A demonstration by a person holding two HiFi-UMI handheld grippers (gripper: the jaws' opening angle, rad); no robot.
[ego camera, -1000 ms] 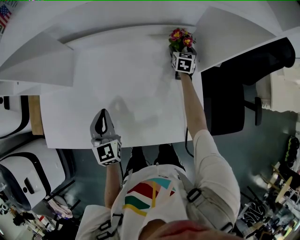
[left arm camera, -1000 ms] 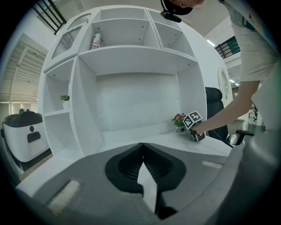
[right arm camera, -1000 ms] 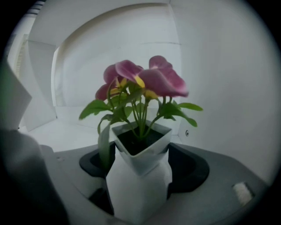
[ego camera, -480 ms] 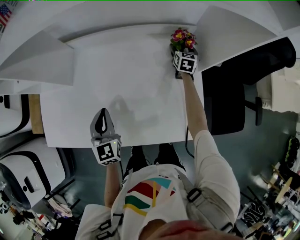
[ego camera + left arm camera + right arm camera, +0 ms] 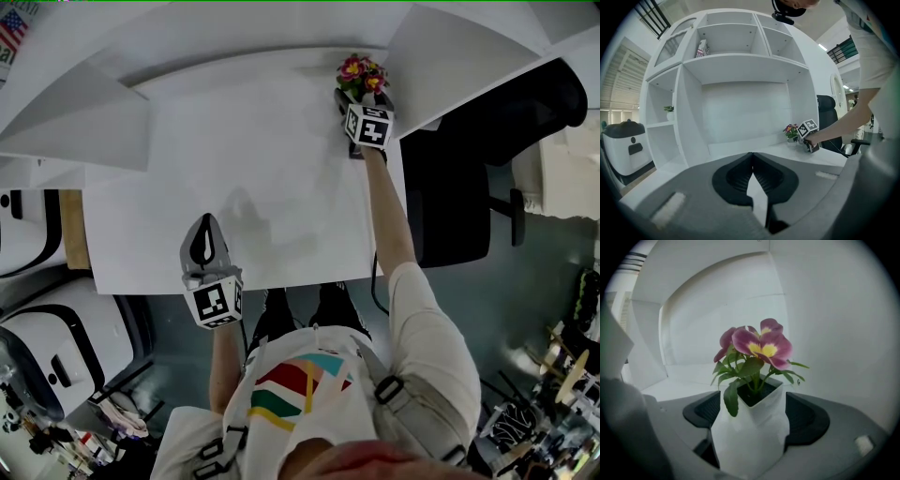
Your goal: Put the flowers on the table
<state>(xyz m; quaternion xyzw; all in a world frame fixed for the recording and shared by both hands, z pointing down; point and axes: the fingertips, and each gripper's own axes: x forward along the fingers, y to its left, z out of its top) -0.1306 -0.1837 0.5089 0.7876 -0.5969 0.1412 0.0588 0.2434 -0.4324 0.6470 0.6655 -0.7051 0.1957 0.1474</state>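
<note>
Pink and yellow flowers in a white faceted pot stand at the far right of the white table, close to the back wall. My right gripper reaches around the pot. Its jaws are opening, with one dark pad on each side of the pot and the pot still between them. The left gripper view shows the flowers small, beside the right gripper's marker cube. My left gripper rests at the table's near edge, shut and empty.
A black office chair stands right of the table. White shelf partitions rise at the left and right of the tabletop. A white shelf unit fills the back. White machines stand on the floor at the left.
The right gripper and the pot have shifted only slightly toward the back of the table. The left gripper has not moved.
</note>
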